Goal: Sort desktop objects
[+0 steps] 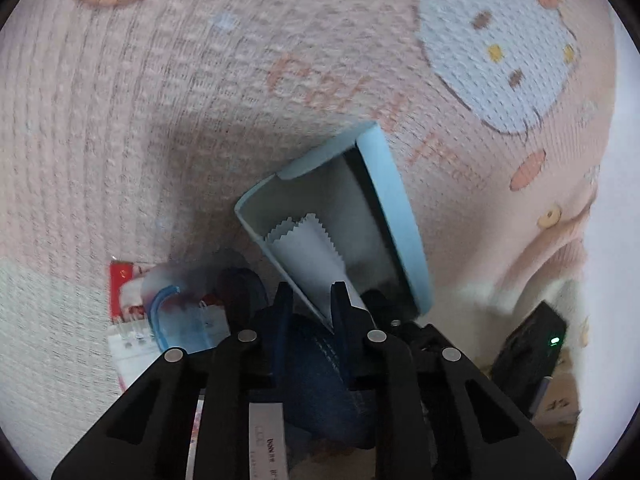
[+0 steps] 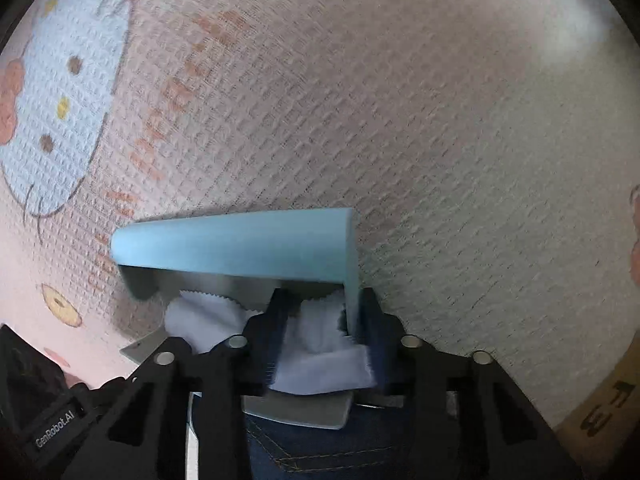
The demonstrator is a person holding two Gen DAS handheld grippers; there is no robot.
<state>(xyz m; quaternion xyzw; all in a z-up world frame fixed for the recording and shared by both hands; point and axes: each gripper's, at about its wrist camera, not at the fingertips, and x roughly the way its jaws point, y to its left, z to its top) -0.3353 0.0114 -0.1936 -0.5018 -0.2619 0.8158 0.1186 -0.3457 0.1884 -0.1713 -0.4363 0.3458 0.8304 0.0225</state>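
Light-blue case [image 1: 384,200] lies open on the table, white cloth [image 2: 320,332] inside. Left gripper [image 1: 312,300] pinches the case's edge; right gripper [image 2: 324,320] clamps its end wall and cloth. Red packet [image 1: 128,292] unsorted; sorting barely started.

pink waffle-textured cartoon cloth [image 1: 160,120] covers the table.

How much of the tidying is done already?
Not much looks done yet. The blue case lies open on the pink mat with the white cloth inside. In hand: the left gripper pinches the case's edge, and the right gripper seems to pinch the cloth by the end wall. Left: closing the case, then sorting the red packet and black box, both lying loose.
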